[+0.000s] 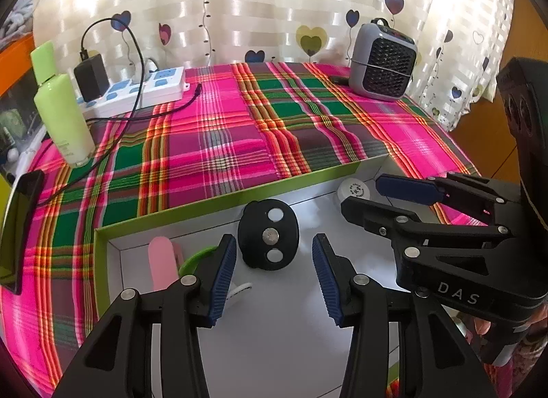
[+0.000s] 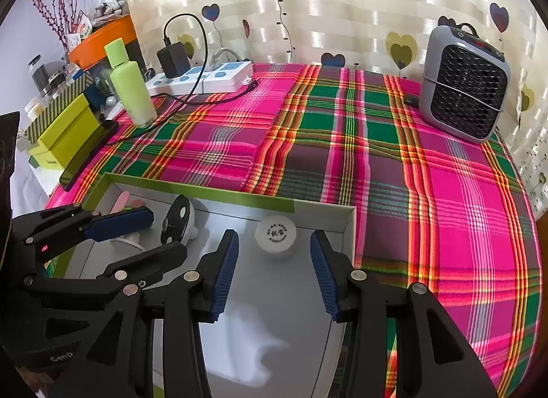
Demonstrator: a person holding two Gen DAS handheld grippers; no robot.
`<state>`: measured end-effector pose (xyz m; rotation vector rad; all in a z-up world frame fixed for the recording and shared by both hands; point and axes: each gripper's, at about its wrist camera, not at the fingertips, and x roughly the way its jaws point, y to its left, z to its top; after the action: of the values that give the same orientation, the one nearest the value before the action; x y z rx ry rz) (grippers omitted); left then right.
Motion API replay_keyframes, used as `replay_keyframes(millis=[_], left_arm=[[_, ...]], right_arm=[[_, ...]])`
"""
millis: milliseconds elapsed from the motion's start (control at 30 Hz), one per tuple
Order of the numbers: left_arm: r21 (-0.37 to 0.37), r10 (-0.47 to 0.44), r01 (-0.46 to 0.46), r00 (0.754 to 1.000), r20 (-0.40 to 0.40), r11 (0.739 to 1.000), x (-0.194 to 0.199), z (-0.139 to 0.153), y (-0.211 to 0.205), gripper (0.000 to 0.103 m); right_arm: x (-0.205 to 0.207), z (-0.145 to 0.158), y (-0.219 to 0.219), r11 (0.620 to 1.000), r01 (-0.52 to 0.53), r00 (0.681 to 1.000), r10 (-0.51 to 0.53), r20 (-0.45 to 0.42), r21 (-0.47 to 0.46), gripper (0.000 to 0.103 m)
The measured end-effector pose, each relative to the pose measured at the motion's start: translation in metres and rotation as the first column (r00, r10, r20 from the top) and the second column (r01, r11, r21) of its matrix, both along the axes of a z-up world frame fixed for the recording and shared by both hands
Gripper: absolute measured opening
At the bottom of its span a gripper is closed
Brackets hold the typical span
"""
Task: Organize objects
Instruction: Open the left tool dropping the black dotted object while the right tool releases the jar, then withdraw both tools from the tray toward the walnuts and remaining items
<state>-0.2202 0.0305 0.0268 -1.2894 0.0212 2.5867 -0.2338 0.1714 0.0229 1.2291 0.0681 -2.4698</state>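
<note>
Both grippers hover, jaws apart and empty, over a shallow green-rimmed white cardboard box (image 1: 191, 208). The left gripper (image 1: 274, 273) frames a black oval disc (image 1: 269, 234); the right gripper (image 2: 274, 274) frames a small white round jar (image 2: 275, 235)

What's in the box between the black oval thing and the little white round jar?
Nothing. Between the black disc and the white jar only bare box floor shows, in the left wrist view.

One green-rimmed box (image 2: 219, 194), one white round jar (image 2: 275, 235), one black oval device (image 1: 269, 235), one pink strip (image 1: 162, 262) (partly hidden), one green bottle (image 1: 63, 113), one grey heater (image 2: 465, 84).
</note>
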Motion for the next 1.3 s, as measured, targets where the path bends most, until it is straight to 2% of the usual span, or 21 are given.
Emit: replay_keyframes(millis=[300, 600, 900, 1300], left_arm=[[0.012, 0.016, -0.016, 1.0, -0.024, 1.0, 0.018, 0.009, -0.005, 0.045], [0.01, 0.031, -0.031, 0.997, -0.074, 0.999, 0.045, 0.025, -0.006, 0.045], [0.041, 0.049, -0.046, 0.994, -0.097, 0.998, 0.072, 0.035, -0.014, 0.045], [0.043, 0.069, -0.065, 0.993, -0.098, 0.997, 0.106, 0.033, -0.024, 0.045]], right_arm=[[0.017, 0.007, 0.006, 0.999, 0.029, 1.0, -0.029, -0.008, -0.029, 0.045], [0.046, 0.022, 0.011, 0.998, 0.046, 0.997, -0.048, -0.052, -0.047, 0.045], [0.074, 0.029, 0.011, 0.996, 0.053, 0.996, -0.058, -0.071, -0.068, 0.045], [0.109, 0.031, 0.004, 0.997, 0.05, 0.995, -0.055, -0.086, -0.059, 0.045]])
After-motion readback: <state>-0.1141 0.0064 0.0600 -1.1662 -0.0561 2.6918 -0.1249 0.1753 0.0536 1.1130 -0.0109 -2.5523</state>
